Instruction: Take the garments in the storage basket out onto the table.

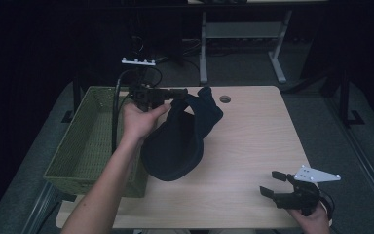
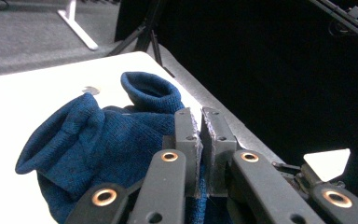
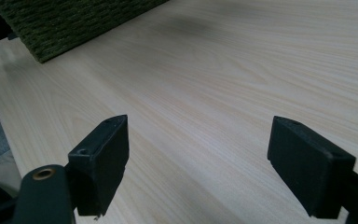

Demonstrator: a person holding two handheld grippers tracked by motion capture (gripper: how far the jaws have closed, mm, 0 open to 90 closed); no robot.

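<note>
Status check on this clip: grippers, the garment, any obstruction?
Left gripper shut on dark blue knit garment, lifted beside green basket. Right gripper open, idle over table. Nothing blocking basket.

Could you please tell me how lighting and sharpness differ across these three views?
High view: dim, room behind nearly black, dark blue knitted cap loses detail. Left gripper view: pale wooden table washed out white, knit texture sharp. Right gripper view: even light, wood grain crisp, near black jaws slightly soft, green woven basket in shade.

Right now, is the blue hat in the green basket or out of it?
Out. The blue hat hangs over the table beside the green basket, pinched by the left hand-held gripper.
</note>
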